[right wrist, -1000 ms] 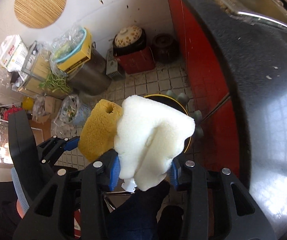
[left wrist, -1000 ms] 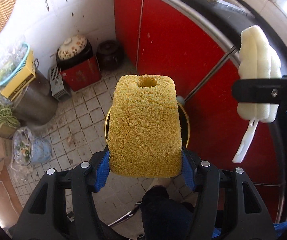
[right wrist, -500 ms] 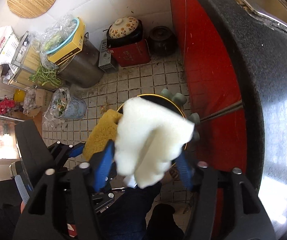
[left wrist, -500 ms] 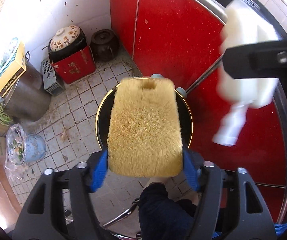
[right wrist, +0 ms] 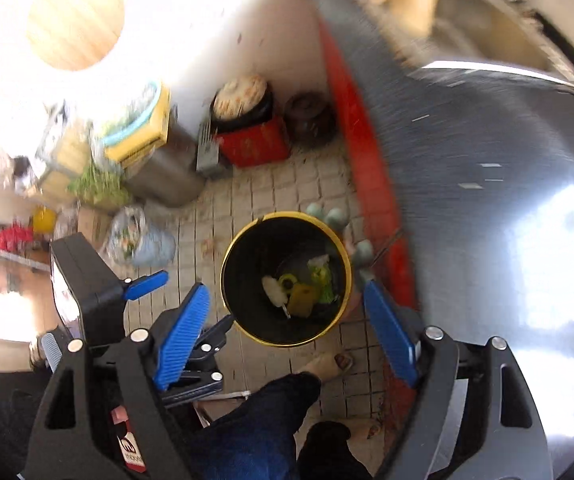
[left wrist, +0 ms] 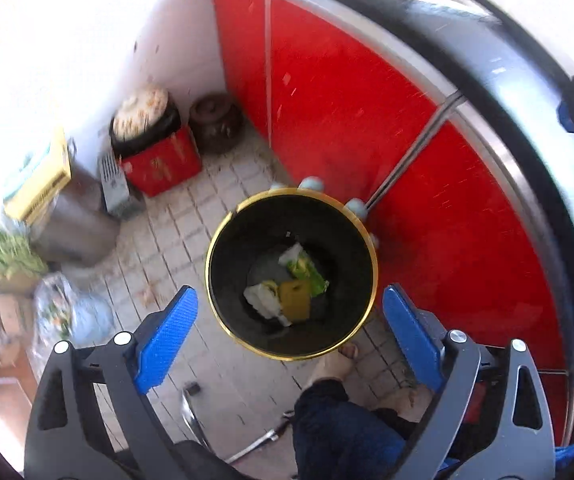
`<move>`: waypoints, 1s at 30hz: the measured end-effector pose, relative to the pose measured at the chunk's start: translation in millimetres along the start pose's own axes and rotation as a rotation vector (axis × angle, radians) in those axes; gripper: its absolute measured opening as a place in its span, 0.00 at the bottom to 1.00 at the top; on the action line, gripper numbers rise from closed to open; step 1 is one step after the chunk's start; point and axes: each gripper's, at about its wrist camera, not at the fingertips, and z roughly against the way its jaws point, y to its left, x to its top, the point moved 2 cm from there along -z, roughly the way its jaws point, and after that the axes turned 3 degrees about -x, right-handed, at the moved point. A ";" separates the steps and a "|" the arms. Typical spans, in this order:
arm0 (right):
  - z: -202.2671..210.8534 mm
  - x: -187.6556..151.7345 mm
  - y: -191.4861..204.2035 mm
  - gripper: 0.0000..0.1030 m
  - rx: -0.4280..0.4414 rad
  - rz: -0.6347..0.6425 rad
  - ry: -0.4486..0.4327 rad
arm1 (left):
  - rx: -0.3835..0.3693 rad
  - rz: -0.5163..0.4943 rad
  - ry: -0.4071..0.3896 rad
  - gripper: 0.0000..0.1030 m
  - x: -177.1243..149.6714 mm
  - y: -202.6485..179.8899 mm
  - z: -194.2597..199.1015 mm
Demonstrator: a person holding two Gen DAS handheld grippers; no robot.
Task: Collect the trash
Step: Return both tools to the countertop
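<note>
The bin (left wrist: pixel 223 300) stands on the tiled floor (left wrist: pixel 191 224), just beside the cabinet doors (left wrist: pixel 327 92) to its right. In it lie two sponges (left wrist: pixel 295 300) side by side (among other scraps). Behind it, against the wall, a lidded pot (left wrist: pixel 143 116) sits on a box (left wrist: pixel 163 164), with a jar (left wrist: pixel 215 120) at its right.

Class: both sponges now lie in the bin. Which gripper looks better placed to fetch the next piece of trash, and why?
Neither clearly. The left gripper and right gripper have both just opened, empty, over the black bin; no further loose trash shows. The right sits nearer the counter.
</note>
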 end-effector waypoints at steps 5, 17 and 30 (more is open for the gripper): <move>93.7 -42.2 -63.1 0.83 -0.117 -0.157 -0.167 | -0.091 -0.139 -0.093 0.91 25.6 -66.7 48.5; 271.3 -244.4 -221.8 0.83 -0.560 -0.724 -0.354 | -0.445 -0.697 -0.109 0.91 37.0 -339.7 109.3; 314.8 -404.6 -278.5 0.83 -0.656 -1.071 -0.393 | -0.528 -0.937 0.007 0.91 -45.8 -497.0 127.0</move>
